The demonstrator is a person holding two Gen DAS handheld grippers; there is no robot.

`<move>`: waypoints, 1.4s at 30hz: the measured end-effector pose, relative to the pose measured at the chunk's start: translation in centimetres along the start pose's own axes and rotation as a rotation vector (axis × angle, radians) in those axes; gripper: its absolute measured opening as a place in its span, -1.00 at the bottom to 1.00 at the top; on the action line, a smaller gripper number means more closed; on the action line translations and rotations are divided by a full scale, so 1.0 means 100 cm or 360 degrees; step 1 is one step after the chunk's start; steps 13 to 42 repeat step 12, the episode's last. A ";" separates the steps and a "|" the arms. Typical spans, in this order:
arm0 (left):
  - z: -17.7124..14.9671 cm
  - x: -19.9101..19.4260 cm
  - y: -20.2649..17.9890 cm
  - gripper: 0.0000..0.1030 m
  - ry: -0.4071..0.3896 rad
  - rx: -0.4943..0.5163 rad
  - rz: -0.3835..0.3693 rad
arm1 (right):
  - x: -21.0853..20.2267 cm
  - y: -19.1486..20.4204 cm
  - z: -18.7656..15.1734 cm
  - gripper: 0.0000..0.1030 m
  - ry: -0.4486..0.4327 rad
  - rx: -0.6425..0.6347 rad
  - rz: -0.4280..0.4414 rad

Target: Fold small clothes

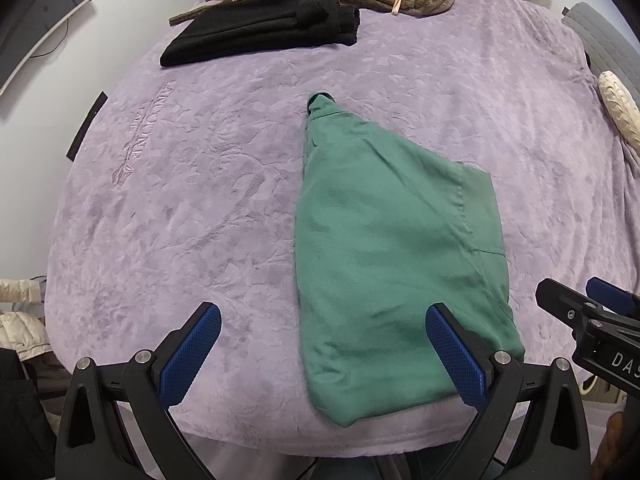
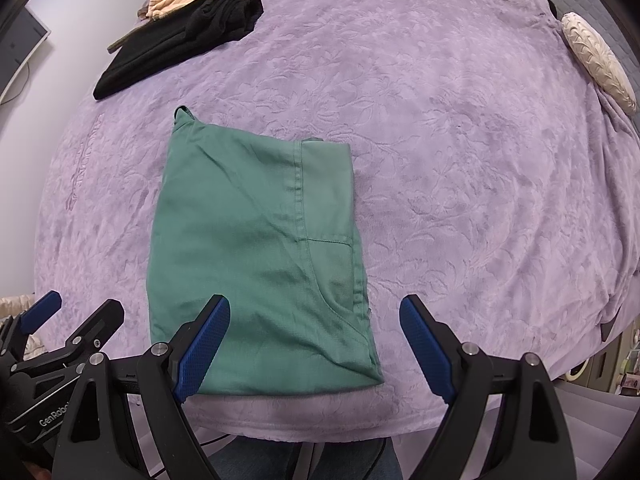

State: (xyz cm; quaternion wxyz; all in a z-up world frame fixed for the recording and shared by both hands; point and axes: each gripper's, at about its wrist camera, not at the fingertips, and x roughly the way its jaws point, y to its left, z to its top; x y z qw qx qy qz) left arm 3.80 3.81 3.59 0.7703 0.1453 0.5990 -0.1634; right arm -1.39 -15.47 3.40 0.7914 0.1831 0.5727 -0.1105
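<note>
Left wrist view: the left gripper (image 1: 320, 344) has its jaws spread wide and holding nothing — the folded green garment (image 1: 384, 264) lies flat on the purple bedspread (image 1: 180, 200), ahead of and partly under the right-hand jaw. The right gripper (image 2: 316, 336) also has its jaws spread, the green garment ahead of its left-hand jaw — black clothes (image 2: 176, 40) lie far beyond.

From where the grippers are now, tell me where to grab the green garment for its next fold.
Probably grip the green garment along its near edge, one corner per gripper, coming in low from the near side. It lies flat on the purple blanket, that edge closest to the open left gripper and right gripper.
</note>
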 end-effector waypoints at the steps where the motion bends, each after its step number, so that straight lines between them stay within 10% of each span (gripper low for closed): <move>1: 0.000 -0.001 0.000 0.99 -0.0007 0.0005 0.0000 | 0.000 0.000 0.000 0.73 0.0001 0.0001 0.0001; 42: -0.001 0.000 -0.004 0.99 0.0015 0.0016 -0.0031 | 0.001 -0.003 0.002 0.73 0.0009 -0.0001 0.0000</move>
